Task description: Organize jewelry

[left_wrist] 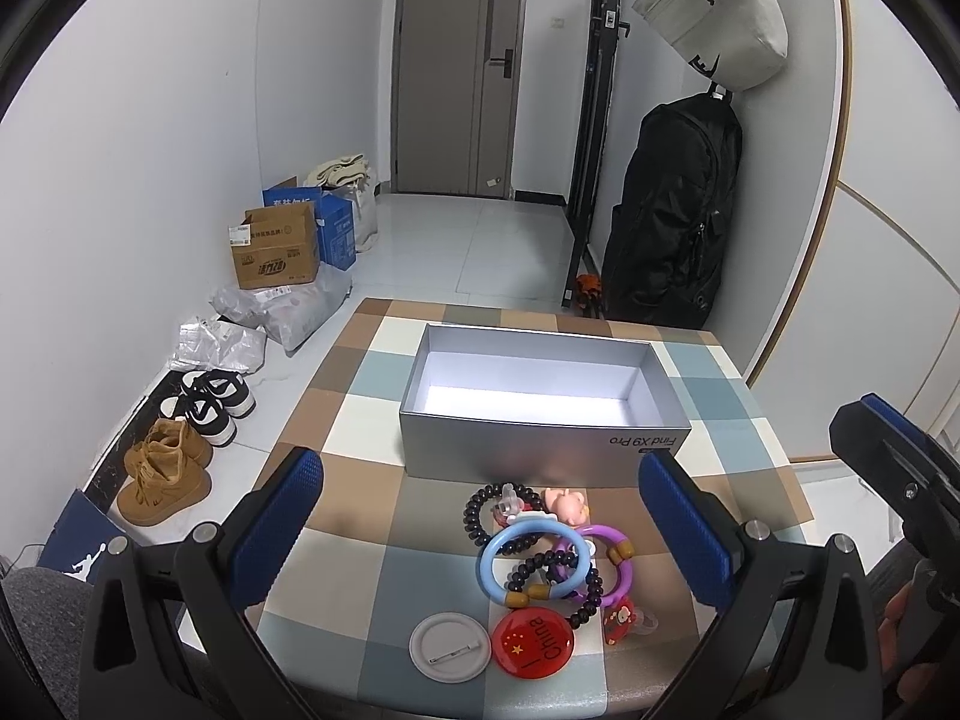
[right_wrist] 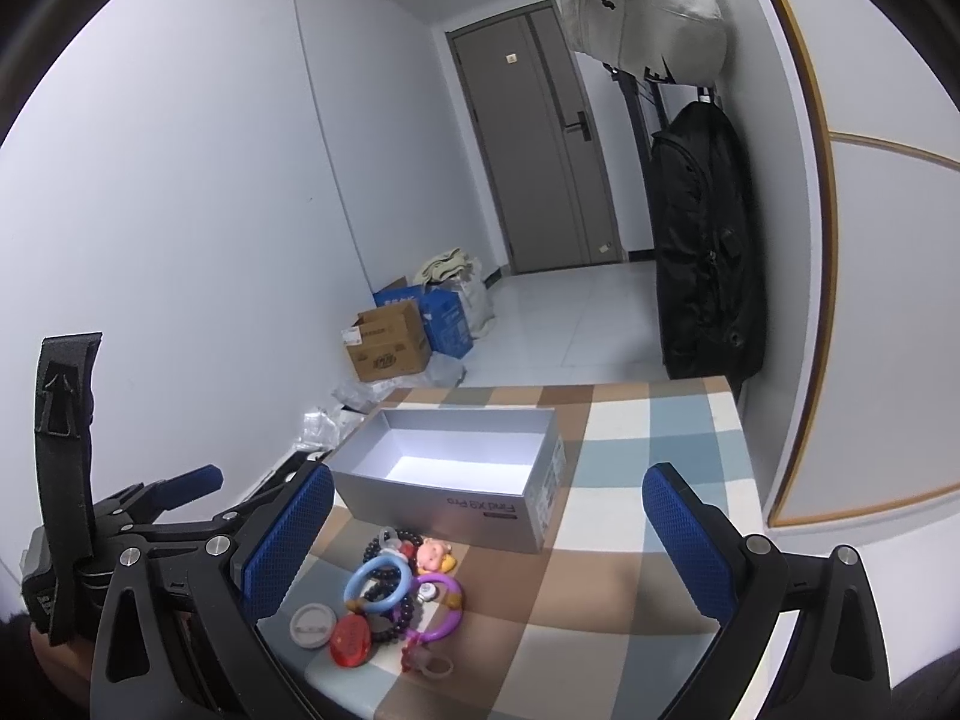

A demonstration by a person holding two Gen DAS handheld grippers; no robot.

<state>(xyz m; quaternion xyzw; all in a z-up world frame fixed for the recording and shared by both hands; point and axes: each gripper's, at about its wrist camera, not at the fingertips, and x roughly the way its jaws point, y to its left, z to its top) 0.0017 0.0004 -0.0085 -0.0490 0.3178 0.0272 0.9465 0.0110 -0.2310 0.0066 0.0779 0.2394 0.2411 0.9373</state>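
Both the left gripper (left_wrist: 480, 531) and right gripper (right_wrist: 489, 531) hover wide open, holding nothing. A jewelry pile (left_wrist: 543, 552) lies near the table's (left_wrist: 372, 384) front edge, just before an open grey box (left_wrist: 528, 438) at the table's middle.

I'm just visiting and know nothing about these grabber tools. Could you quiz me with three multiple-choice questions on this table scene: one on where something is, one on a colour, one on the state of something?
1. Where does the jewelry pile lie?
A. inside the box
B. on the tablecloth in front of the box
C. on the floor

2. What colour is the round badge that reads China?
A. red
B. green
C. white

3. How is the grey box?
A. lidded
B. open and empty
C. open and full

Answers:
1 B, the pile sits on the checked tablecloth near the box's front wall.
2 A, it is glossy red with yellow stars.
3 B, its bare white floor shows.
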